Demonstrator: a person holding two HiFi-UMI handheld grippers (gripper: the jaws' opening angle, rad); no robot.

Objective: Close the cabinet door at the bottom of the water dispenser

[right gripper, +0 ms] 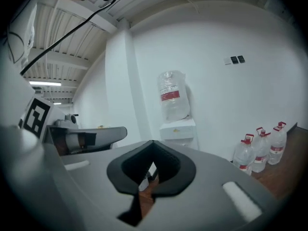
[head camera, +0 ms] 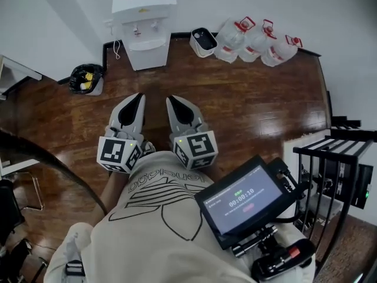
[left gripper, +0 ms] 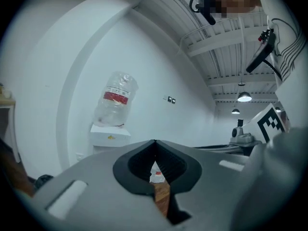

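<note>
The white water dispenser (head camera: 144, 22) stands against the far wall with a clear bottle on top. Its lower front (head camera: 145, 56) is seen steeply from above, so I cannot tell how its cabinet door stands. It also shows in the left gripper view as the dispenser top (left gripper: 110, 134) and in the right gripper view as the dispenser top (right gripper: 178, 129). My left gripper (head camera: 139, 97) and right gripper (head camera: 169, 99) are held side by side near my chest, well short of the dispenser. Both are shut with nothing between the jaws, as the left gripper (left gripper: 154, 144) and right gripper (right gripper: 152, 143) show.
Three big water bottles (head camera: 254, 40) and a white bin (head camera: 203, 42) stand along the wall right of the dispenser. A black bag (head camera: 86, 77) lies at its left. A monitor (head camera: 247, 199) and a black rack (head camera: 336, 170) are at my right. Wooden floor lies between.
</note>
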